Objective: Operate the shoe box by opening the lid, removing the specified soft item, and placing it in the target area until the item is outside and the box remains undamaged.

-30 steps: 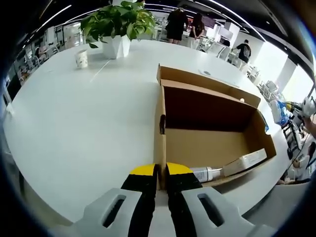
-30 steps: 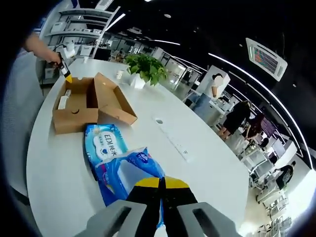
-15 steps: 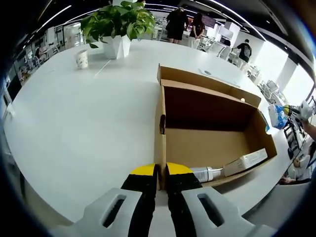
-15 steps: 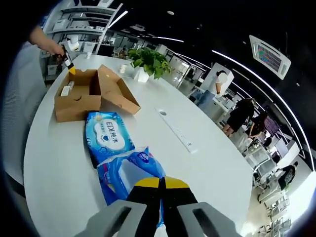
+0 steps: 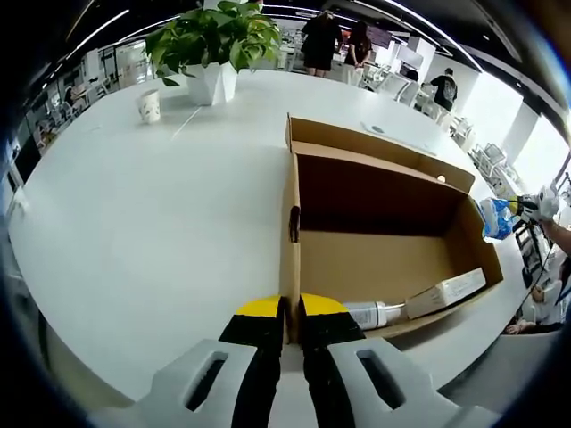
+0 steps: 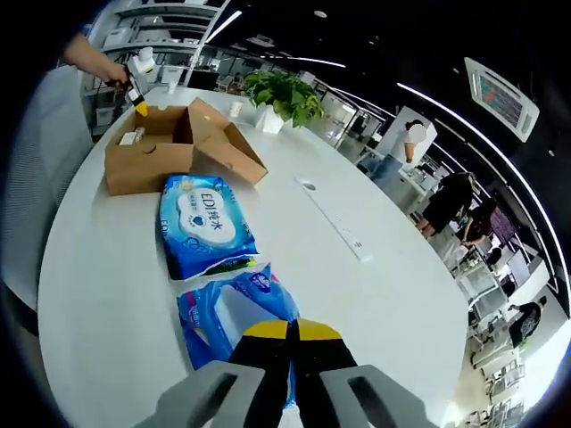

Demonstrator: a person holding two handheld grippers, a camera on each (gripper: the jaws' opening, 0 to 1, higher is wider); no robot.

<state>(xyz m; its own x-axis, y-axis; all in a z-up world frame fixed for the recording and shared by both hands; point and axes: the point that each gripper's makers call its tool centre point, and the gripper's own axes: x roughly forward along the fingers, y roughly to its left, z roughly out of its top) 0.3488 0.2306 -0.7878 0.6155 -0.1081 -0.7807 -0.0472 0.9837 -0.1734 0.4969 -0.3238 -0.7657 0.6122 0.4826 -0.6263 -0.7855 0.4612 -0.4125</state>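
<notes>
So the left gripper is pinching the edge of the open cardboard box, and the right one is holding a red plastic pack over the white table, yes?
Not quite: the pack is blue, not red. The right gripper view shows the right gripper shut on a blue plastic pack over the white table. The rest holds: in the left gripper view the left gripper pinches the edge of the open cardboard box.

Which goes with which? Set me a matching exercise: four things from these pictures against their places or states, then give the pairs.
1. brown cardboard shoe box
2. blue-and-white wipes pack
3. green plant in a white pot
4. crumpled blue plastic pack

A. lying flat on the white table, outside the box
B. held by the shut right gripper
C. open, side wall pinched by the left gripper
D. standing beyond the box

Pairs: 1-C, 2-A, 3-D, 4-B
</notes>
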